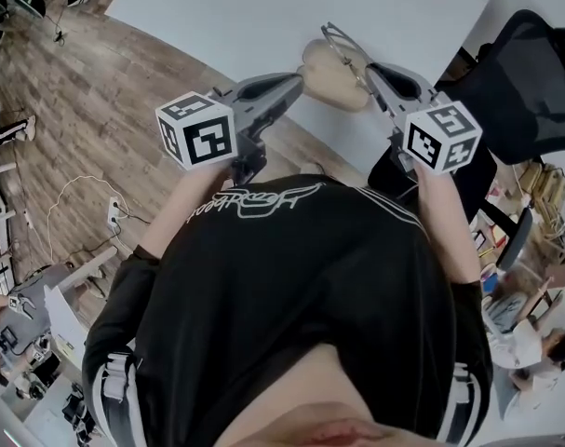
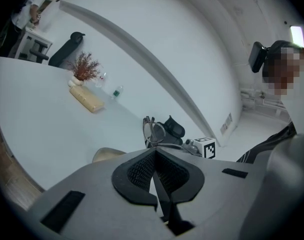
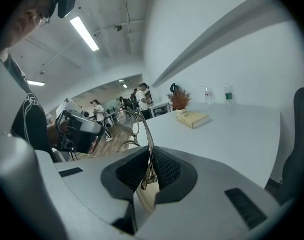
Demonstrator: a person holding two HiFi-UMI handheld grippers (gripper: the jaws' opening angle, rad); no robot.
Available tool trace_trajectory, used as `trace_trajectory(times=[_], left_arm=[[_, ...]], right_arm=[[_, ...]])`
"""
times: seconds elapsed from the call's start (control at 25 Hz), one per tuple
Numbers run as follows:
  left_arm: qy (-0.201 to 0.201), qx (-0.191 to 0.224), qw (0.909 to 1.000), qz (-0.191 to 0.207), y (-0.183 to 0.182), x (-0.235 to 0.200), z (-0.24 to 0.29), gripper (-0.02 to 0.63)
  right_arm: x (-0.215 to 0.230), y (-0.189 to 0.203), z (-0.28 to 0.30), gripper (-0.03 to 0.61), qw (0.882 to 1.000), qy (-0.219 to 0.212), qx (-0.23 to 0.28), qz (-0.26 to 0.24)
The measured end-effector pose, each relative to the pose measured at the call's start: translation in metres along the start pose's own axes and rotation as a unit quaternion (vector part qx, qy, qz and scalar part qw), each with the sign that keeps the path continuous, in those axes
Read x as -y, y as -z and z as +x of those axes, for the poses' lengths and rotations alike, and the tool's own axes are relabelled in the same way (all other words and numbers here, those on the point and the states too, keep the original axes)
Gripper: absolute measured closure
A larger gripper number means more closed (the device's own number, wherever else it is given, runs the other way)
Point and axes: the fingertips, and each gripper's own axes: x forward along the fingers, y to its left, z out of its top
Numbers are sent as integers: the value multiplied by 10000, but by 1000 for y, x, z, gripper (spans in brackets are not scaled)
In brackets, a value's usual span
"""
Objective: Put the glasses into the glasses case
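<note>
The beige glasses case [image 1: 336, 80] hangs open over the white table [image 1: 263, 17]. My left gripper [image 1: 297, 79] is shut on its left edge; in the left gripper view only a bit of the case [image 2: 107, 155] shows past the left gripper [image 2: 156, 158], whose pads meet on a thin pale sliver. The right gripper [image 1: 368, 67] is shut on a temple arm of the thin metal-framed glasses [image 1: 343, 43], which it holds just above the case. In the right gripper view the glasses [image 3: 127, 120] rise from the right gripper [image 3: 150, 156], with the case [image 3: 144, 196] below.
At the table's far side lie a tan book [image 2: 86, 100], a dried plant [image 2: 83, 66] and a small bottle [image 2: 116, 91]. A black office chair [image 1: 533, 73] stands to my right. Wooden floor [image 1: 96, 82] lies to my left. Several people are in the background room.
</note>
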Motion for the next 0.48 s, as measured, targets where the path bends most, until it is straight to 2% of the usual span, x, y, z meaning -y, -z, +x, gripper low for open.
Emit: trace_trajectory(times=[0.48], left_arm=[[-255, 45, 9992, -312, 3, -30, -9, 607]], right_arm=[[19, 55, 42, 551, 9957, 24, -908, -159]])
